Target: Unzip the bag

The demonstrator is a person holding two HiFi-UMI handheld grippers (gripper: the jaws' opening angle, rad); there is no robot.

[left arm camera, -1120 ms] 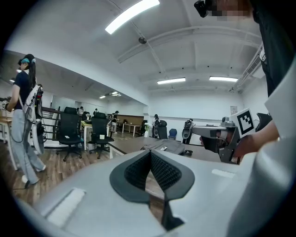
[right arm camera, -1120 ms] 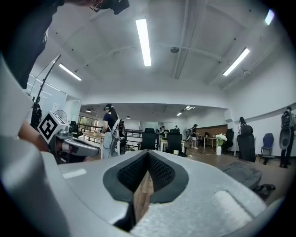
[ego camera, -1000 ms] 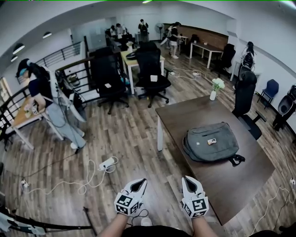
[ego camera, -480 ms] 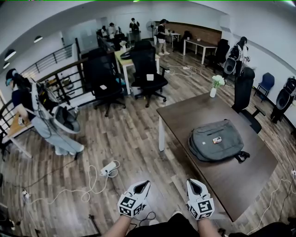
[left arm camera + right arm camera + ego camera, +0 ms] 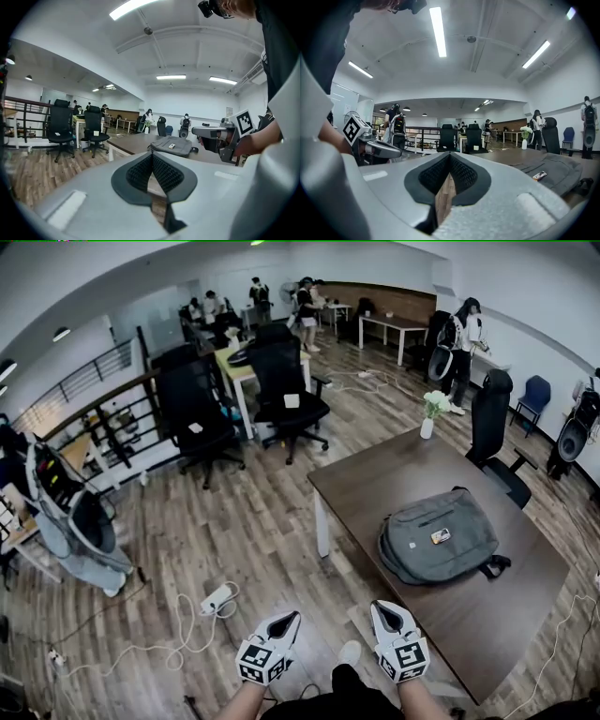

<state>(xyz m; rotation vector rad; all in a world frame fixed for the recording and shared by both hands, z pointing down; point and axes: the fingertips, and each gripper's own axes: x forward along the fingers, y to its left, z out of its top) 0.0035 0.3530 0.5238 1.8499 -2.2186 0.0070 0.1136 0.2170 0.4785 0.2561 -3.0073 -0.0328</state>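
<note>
A grey backpack [image 5: 439, 535] lies flat on the dark wooden table [image 5: 375, 474], its zip closed as far as I can see, with a small tag on its front. My left gripper [image 5: 292, 615] and right gripper [image 5: 377, 606] hang side by side over the floor, short of the table's near corner. Both are shut, with nothing between their pads. From the left gripper view, its shut tips [image 5: 152, 154] point at the backpack [image 5: 171, 146] farther off. In the right gripper view, the backpack [image 5: 553, 171] lies to the right of the tips [image 5: 450, 154].
A white power strip with cables [image 5: 217, 596] lies on the wooden floor left of me. A vase of flowers [image 5: 429, 418] stands at the table's far corner, with a black chair [image 5: 492, 427] behind it. Office chairs [image 5: 286, 399], desks and several people fill the back.
The table and backpack have drawn nearer as I walked forward with both grippers. The person with a backpack at the left has slid toward the picture's edge. Both grippers stayed shut.
</note>
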